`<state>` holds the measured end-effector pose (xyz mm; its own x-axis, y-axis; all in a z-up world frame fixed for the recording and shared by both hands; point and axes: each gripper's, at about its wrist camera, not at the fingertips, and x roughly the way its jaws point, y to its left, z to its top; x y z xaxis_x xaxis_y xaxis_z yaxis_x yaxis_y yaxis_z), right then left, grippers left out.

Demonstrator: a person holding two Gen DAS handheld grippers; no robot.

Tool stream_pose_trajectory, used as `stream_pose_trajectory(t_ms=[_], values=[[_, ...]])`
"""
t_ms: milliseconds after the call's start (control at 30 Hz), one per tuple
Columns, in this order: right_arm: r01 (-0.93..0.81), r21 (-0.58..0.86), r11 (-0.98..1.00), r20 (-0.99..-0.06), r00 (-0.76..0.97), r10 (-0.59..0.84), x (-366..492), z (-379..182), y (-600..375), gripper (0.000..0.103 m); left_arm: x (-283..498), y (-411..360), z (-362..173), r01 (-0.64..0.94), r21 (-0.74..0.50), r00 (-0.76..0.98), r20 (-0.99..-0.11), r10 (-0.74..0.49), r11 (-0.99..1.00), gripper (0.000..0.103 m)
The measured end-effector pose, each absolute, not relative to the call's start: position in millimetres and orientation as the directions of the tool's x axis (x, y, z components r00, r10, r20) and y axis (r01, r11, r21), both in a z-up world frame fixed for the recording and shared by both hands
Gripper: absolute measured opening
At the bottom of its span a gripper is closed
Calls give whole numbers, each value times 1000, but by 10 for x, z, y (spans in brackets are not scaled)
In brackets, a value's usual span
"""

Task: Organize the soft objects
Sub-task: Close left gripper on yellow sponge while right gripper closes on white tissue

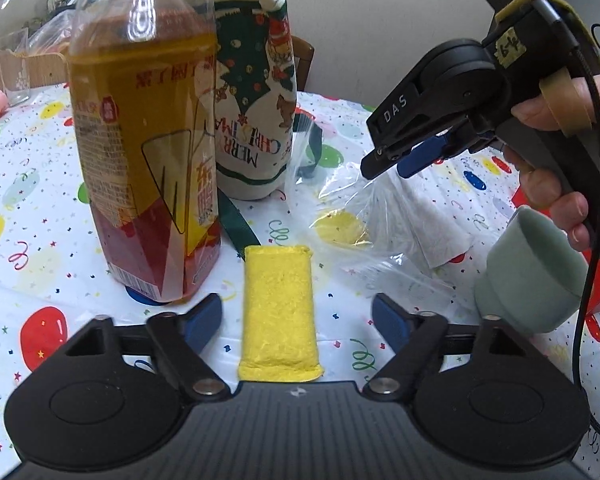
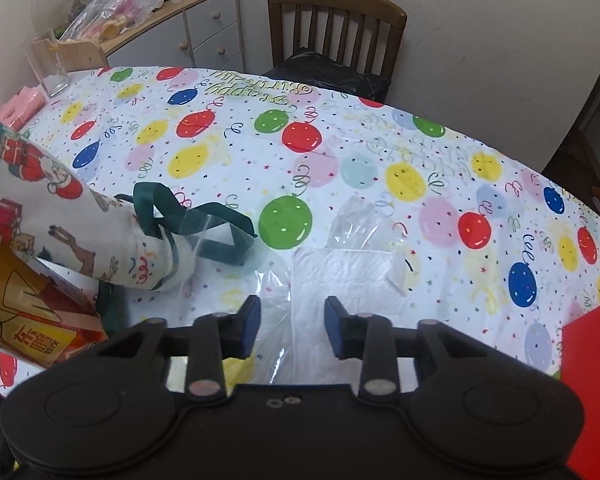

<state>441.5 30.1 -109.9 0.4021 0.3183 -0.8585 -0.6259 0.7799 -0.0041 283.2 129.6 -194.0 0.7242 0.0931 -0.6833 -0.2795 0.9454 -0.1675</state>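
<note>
We start with the yellow sponge, which lies flat on the balloon-print tablecloth, lengthways between the fingers of our left gripper. The blue pads stand apart on either side of it and do not touch it, so nothing is clamped there yet.

Just beyond, to the right, a clear plastic bag lies on the cloth with a folded white tissue inside it, as far as we can tell. Our right gripper hangs over the near edge of that bag, its jaws partly closed with a gap between them; the film runs through the gap, but we see no pad pressing on it, so we read it as not gripping.

We judge the task barely begun: the sponge is loose on the table, the bag is not held open, and both grasps remain to be made (the bag seems the likely home for the sponge).

A Christmas fabric pouch with a green strap stands behind, reading "MERRY CHRISTMAS" upside down. The drink bottle beside the sponge carries Chinese characters we cannot read surely. The right gripper's body shows "DAS" and a handwritten tag, perhaps "4-9". The cloth bears "Happy Birthday" in script. A grey-green cup sits at the right.
</note>
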Motion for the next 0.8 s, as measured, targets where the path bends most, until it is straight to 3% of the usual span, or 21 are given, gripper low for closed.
stream_pose_trajectory(t_ms=[133, 300, 400, 800], values=[[-610, 16, 792, -860, 396, 322, 4460, -1132, 285, 22, 2871, 1308, -1991, -281, -173, 711, -698, 84, 944, 62], [-587, 58, 808, -850, 395, 348, 4489, -1122, 216, 7, 2870, 1319, -1999, -289, -166, 714, -693, 96, 943, 39], [-580, 63, 812, -843, 405, 354, 4486, -1089, 186, 1, 2874, 1346, -2000, -307, -159, 711, -694, 115, 938, 37], [-540, 101, 835, -795, 461, 394, 4363, -784, -127, 0, 2852, 1366, -1968, -310, -162, 702, -704, 111, 937, 37]])
